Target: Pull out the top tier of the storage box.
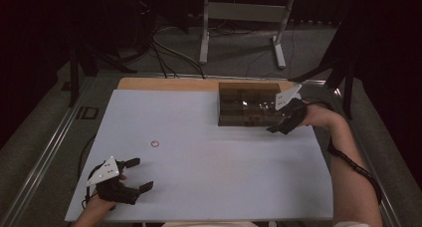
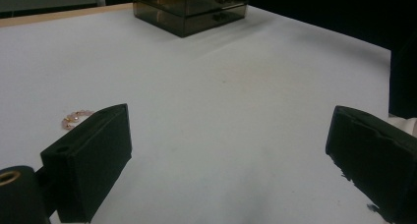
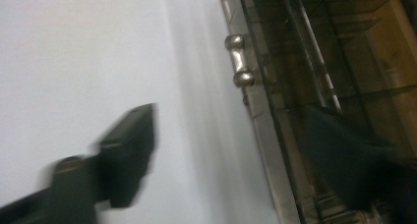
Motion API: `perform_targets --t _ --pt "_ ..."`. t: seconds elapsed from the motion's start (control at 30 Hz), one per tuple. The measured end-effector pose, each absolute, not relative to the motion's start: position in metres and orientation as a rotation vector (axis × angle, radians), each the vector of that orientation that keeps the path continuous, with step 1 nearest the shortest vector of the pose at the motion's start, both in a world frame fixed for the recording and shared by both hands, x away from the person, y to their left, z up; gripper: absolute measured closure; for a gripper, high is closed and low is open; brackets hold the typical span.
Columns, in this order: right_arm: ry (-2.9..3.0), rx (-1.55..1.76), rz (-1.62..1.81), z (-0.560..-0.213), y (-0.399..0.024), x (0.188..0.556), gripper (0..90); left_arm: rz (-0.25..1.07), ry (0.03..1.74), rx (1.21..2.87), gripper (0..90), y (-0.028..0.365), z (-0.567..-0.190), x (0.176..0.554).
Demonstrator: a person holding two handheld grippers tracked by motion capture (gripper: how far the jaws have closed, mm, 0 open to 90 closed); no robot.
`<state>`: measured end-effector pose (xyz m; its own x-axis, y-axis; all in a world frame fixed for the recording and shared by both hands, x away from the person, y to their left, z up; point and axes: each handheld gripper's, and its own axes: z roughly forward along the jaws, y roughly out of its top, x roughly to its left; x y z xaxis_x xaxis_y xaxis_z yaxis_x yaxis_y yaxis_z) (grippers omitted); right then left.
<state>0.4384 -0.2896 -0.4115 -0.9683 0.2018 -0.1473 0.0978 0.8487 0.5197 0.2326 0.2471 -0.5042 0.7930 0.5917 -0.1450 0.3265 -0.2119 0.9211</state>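
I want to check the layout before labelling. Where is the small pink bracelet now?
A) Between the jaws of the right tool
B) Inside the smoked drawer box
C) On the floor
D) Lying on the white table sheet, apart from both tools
D: the bracelet lies alone on the white sheet, ahead of the open left tool and far from the right tool at the drawer box.

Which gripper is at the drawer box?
The right gripper, at the box's near right corner, its jaws open beside a drawer knob. The left gripper sits at the table's near left, open, short of the bracelet.
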Motion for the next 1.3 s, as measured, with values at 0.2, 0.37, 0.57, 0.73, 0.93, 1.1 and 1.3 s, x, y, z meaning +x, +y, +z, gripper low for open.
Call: perform_targets --t 0.2,0.37,0.57,0.73,0.93,1.1,1.3 --pt "2.774 0.141 0.753 -0.418 -0.283 0.441 43.5 0.280 0.708 1.821 5.2 0.247 -0.505 0.233" --pt "2.763 0.045 0.802 -0.417 -0.287 0.449 57.7 0.277 0.711 1.818 5.2 0.247 -0.505 0.234" --pt "2.770 0.024 0.776 -0.418 -0.290 0.460 66.0 0.275 0.712 1.810 5.2 0.247 -0.505 0.233" --pt "2.819 0.032 0.779 -0.421 -0.293 0.469 70.6 0.272 0.715 1.809 5.2 0.247 -0.505 0.234" --pt "2.845 0.059 0.753 -0.426 -0.294 0.475 78.2 0.273 0.716 1.809 5.2 0.248 -0.505 0.234" --pt "2.874 0.037 0.732 -0.425 -0.293 0.477 82.0 0.272 0.715 1.808 5.2 0.248 -0.505 0.234" --pt "2.898 0.049 0.720 -0.423 -0.293 0.477 84.7 0.275 0.716 1.811 5.2 0.248 -0.506 0.234"
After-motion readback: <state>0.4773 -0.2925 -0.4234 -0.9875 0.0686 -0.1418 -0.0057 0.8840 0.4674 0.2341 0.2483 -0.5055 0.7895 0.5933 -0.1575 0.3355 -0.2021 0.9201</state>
